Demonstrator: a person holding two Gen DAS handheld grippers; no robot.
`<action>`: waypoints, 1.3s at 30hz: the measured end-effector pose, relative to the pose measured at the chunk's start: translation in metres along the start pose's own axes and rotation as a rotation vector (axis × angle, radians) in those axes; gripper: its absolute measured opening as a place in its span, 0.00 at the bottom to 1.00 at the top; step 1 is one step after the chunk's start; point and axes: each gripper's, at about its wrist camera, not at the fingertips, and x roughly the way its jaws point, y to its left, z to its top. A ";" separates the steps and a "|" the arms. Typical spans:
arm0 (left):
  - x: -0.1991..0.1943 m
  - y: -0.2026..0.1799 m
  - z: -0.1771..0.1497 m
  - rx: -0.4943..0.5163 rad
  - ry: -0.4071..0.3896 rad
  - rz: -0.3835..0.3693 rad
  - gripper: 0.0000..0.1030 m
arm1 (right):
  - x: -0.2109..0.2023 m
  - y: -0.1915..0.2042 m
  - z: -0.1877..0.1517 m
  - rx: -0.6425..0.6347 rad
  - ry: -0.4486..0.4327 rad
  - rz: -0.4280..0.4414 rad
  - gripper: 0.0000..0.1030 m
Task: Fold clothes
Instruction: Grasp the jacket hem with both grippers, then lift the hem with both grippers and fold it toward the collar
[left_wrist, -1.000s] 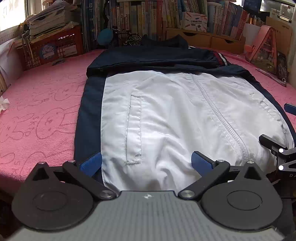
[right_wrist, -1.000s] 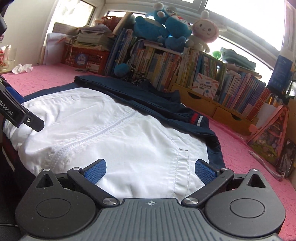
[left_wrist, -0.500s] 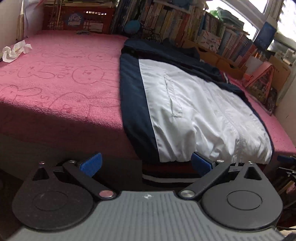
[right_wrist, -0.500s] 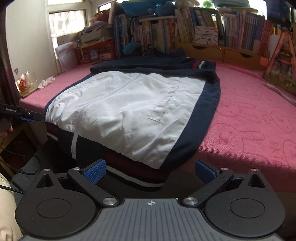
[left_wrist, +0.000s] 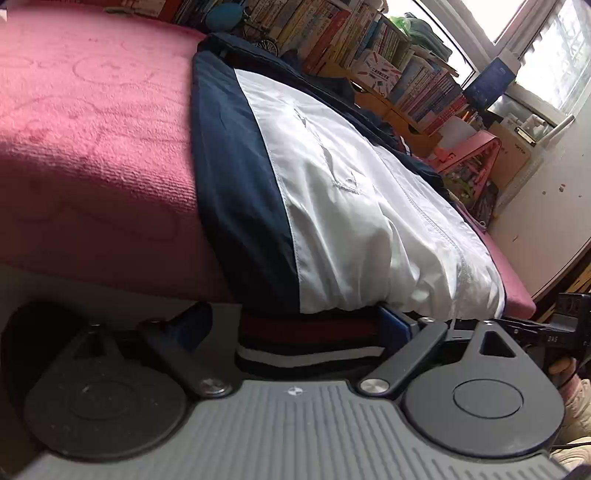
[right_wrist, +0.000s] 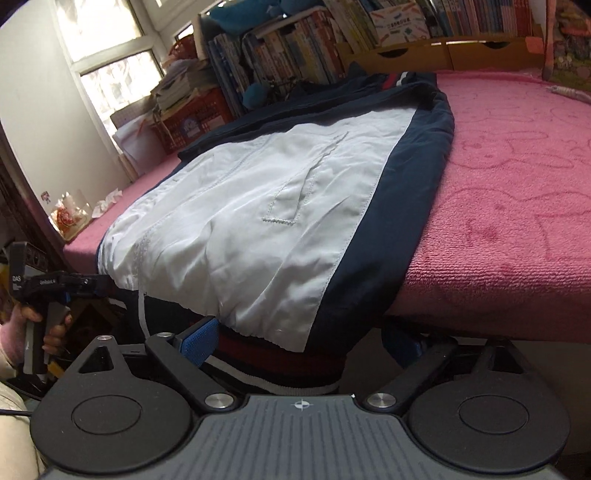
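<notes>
A white jacket with navy side panels (left_wrist: 351, 206) lies flat on the pink bed (left_wrist: 92, 147), and its striped hem band (left_wrist: 310, 339) hangs over the near edge. My left gripper (left_wrist: 295, 325) sits low at that edge with its jaws closing. The band is between them, with a gap at the left finger. In the right wrist view the same jacket (right_wrist: 258, 206) and hem band (right_wrist: 280, 365) appear. My right gripper (right_wrist: 301, 343) straddles the band with jaws closing, and its right finger stands clear of the cloth. The left gripper (right_wrist: 86, 286) shows at the jacket's far corner.
Bookshelves (right_wrist: 369, 37) and a wooden drawer unit (right_wrist: 443, 55) line the far side of the bed. A red crate (right_wrist: 192, 118) stands at the back left, and a pink bag (left_wrist: 472, 158) at the back right. A person's hand (right_wrist: 51, 332) holds the left gripper's handle.
Both grippers have dropped from above the jacket to the bed's near edge and tilted. Their jaws have narrowed around the hanging hem band.
</notes>
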 end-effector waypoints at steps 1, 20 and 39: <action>-0.001 -0.002 0.000 -0.012 0.015 -0.015 0.59 | 0.002 -0.002 0.001 0.048 0.020 0.040 0.65; 0.027 -0.075 0.098 0.299 -0.113 -0.004 0.43 | 0.055 0.007 0.127 0.074 -0.120 -0.096 0.54; 0.060 -0.091 0.072 0.517 -0.092 0.129 0.58 | -0.024 0.067 0.062 -0.802 -0.062 -0.284 1.00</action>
